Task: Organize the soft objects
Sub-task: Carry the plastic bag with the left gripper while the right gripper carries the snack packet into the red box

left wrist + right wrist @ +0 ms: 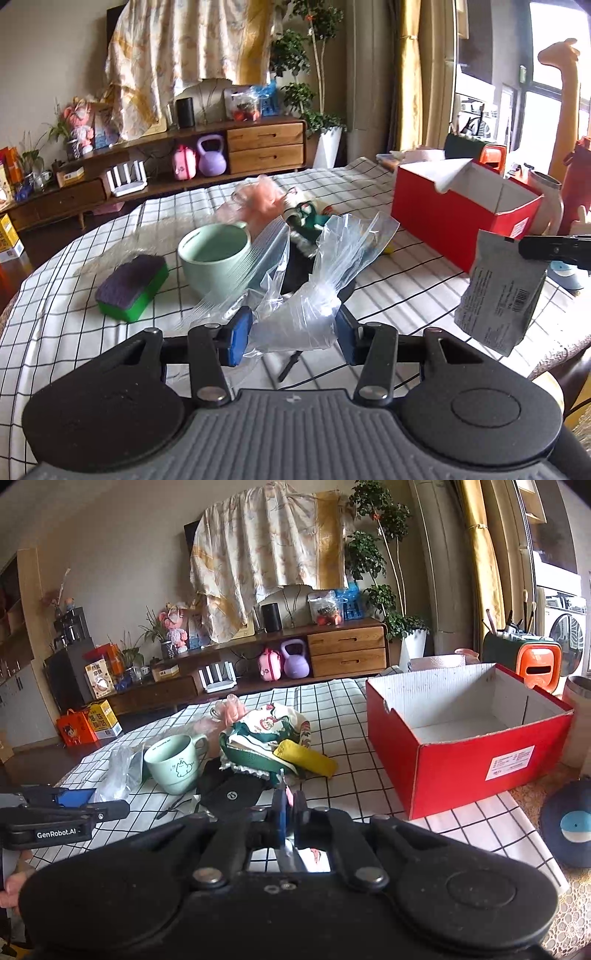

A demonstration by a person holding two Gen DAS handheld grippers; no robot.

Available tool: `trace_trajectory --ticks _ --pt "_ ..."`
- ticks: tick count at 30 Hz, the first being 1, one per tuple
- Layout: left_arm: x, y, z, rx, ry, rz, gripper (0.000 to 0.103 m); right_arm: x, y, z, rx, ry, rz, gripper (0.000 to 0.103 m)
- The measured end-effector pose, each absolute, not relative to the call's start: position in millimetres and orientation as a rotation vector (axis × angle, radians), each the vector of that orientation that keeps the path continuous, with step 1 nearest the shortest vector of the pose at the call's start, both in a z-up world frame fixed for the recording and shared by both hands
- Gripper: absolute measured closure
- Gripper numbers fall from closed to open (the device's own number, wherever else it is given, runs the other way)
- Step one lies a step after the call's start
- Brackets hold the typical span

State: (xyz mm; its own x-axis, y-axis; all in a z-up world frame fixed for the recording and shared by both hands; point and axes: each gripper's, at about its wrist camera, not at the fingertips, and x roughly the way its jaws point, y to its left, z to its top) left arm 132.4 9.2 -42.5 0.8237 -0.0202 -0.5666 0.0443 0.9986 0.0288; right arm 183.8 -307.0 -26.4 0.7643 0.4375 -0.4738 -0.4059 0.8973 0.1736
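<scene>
My left gripper (291, 332) has its blue pads closed on a bunched clear plastic bag (325, 273) above the checked table; from the right wrist view the left gripper (70, 805) is at the left with the bag (118, 771). My right gripper (290, 805) is shut on a flat grey printed packet (498, 291), seen hanging at the right in the left wrist view; only its thin edge shows between the fingers in the right wrist view. A pile of soft things (273, 734), a yellow pouch (306, 757), a black pouch (229, 794) and a pink puff (258, 199) lie mid-table.
An open red cardboard box (461, 753) stands on the right of the table. A mint green mug (218, 258) and a purple-green sponge (131, 288) sit on the left. A dark round object (569, 823) lies by the table's right edge. A sideboard stands behind.
</scene>
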Motion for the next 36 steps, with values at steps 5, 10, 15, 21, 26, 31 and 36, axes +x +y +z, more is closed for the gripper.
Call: trace_trajectory --ticks 5,10,15,21,26,31,36 --pt "134.2 -6.9 -30.3 0.049 0.587 -0.073 0.056 188.8 -322.6 -17.0 0.099 0.523 0.461 0.100" --pt "143.3 -24.2 -11.6 0.068 0.571 -0.118 0.056 195.5 -335.6 -0.2 0.123 0.504 0.467 0.101" --pt "157.9 -44.2 9.4 0.112 0.538 -0.166 0.056 208.2 -349.9 22.8 0.139 0.480 0.462 0.101" --pt "185.9 -69.4 33.6 0.158 0.511 -0.227 0.056 229.1 -364.7 47.9 0.135 0.454 0.449 0.101" --pt "213.1 -95.9 51.1 0.193 0.492 -0.270 0.056 250.8 -380.7 61.4 0.131 0.422 0.421 0.101" --pt "242.3 -126.0 60.1 0.242 0.476 -0.328 0.056 273.8 -396.1 72.3 0.105 0.386 0.386 0.101" --pt "275.1 -159.1 59.8 0.280 0.487 -0.383 0.056 298.3 -410.6 71.7 0.081 0.366 0.346 0.101"
